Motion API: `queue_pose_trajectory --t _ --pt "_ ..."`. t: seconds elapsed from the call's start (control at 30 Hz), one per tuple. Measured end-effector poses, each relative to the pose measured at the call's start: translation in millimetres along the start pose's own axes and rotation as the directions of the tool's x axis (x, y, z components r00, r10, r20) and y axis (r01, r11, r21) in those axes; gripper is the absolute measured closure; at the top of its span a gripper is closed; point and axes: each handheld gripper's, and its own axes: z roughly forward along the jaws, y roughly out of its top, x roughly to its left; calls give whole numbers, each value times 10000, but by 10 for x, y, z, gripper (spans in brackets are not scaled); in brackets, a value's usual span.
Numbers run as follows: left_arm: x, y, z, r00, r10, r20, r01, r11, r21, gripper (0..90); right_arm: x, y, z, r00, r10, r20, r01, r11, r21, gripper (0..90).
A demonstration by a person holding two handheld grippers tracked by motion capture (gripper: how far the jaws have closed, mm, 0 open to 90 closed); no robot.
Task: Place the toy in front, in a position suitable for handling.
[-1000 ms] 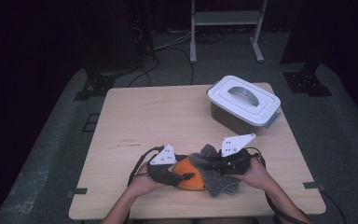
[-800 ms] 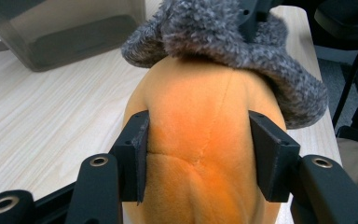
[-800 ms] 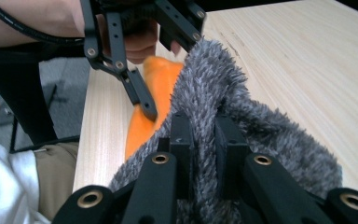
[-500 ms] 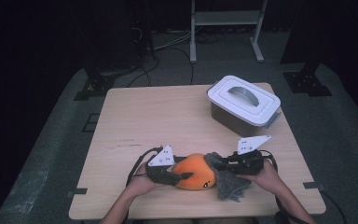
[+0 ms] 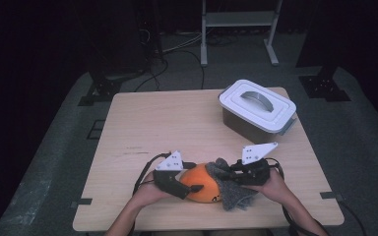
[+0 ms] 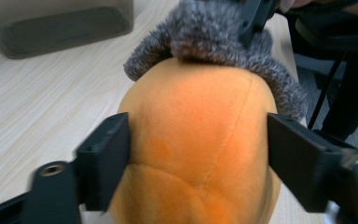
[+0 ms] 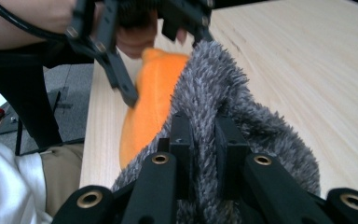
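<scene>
The orange plush (image 5: pixel 200 185) lies at the near edge of the table (image 5: pixel 177 123), between the 2 grippers, its long axis running roughly left to right in the high view. The left gripper (image 5: pixel 177 182) has it clamped: in the left gripper view the 2 jaws press against opposite flanks of the plush (image 6: pixel 200 140), across its short axis. The grey fur cover (image 5: pixel 234 194) sits over the plush's right end and trails toward the right gripper (image 5: pixel 238 173), which is clenched on a fold of it; in the right gripper view the jaws stand close together with fur (image 7: pixel 242 116) pinched between them. So the cover lies straight ahead of the left gripper, on the far end of the plush (image 7: pixel 151 98), and the right gripper is the nearer one to it. The move in hand looks like drawing the cover along that long axis, and the 2 grips are already set in line for it. The lidded box (image 5: pixel 257 109) stands well apart, at the far right of the table.
</scene>
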Motion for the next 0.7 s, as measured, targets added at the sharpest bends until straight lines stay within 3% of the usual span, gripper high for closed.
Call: queue_pose_trajectory --t 0.13,0.27,0.37,0.43,0.5,0.63,0.7 --pt "-42 17 -1 9970 522 -579 -530 9985 -124 442 -1 25 -18 9999 -42 102 43 10000 -72 788" --pt "-61 46 -12 9885 767 -1303 -836 9953 -486 492 -52 -31 -86 9992 197 345 -194 9998 -104 788" --pt "-29 39 -39 9786 778 -1904 -907 9941 -598 494 -104 -157 -105 9973 471 555 -490 9983 321 789" --pt "6 4 -43 9809 614 -1844 -753 9947 -697 492 -143 -247 -93 9956 755 547 -786 9953 573 788" --pt "14 -17 -42 9857 624 -1566 -751 9942 -766 489 -177 -253 -109 9942 1019 340 -1028 9944 250 788" --pt "-47 -11 -21 9883 1133 -1024 -1199 9909 -605 464 -174 -39 -118 9972 707 254 -698 9970 -346 788" --pt "-46 -5 -37 9904 1023 -930 -1069 9932 -462 436 -180 53 -73 9982 552 217 -543 9978 -392 789"
